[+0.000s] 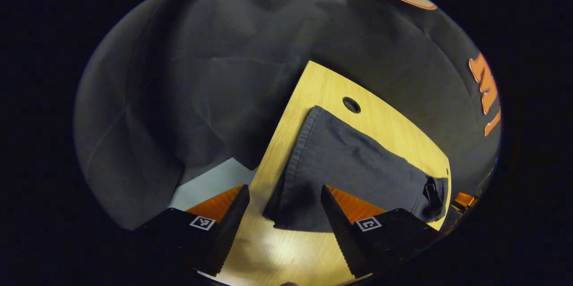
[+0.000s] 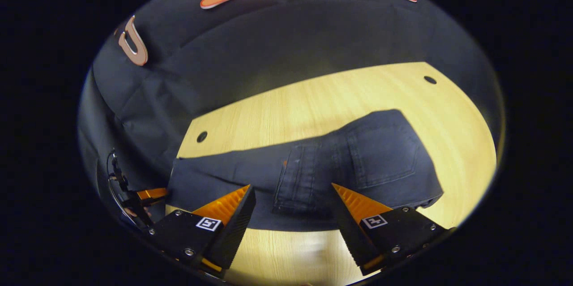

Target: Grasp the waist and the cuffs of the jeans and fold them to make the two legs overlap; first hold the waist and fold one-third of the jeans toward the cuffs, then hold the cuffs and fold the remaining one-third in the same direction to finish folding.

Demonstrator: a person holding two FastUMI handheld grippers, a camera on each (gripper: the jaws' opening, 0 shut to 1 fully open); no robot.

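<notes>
— Jeans (image 1: 353, 165) are down flat on the table (image 1: 322, 84), legs already laid one over the other as far as I can judge; the cuffs (image 1: 297, 156) lie toward the table's left end, near the edge with the hole (image 1: 351, 104).

— And the left gripper (image 1: 284, 228)?

— Jaws spread wide, nothing between them. It hangs over the near edge, just short of the cuff end, with one finger's tip across the fabric's corner in the left gripper view; touching or not, I can't tell.

— What about the other end?

— From the right gripper view the waist (image 2: 416, 187) lies toward the right end of the table, back pocket (image 2: 385, 156) facing up. The right gripper (image 2: 293, 223) is also open, empty, poised above the near edge of the jeans (image 2: 313, 165) about where seat meets legs.

— So how far along?

— I'd say the leg-over-leg fold looks done. Neither third has been folded: the jeans lie at full length, waist not turned toward the cuffs. Both thirds remain, and the waist needs gripping first.

— Anything else out there?

— The other gripper (image 2: 134, 201), small, past the cuff end.
</notes>
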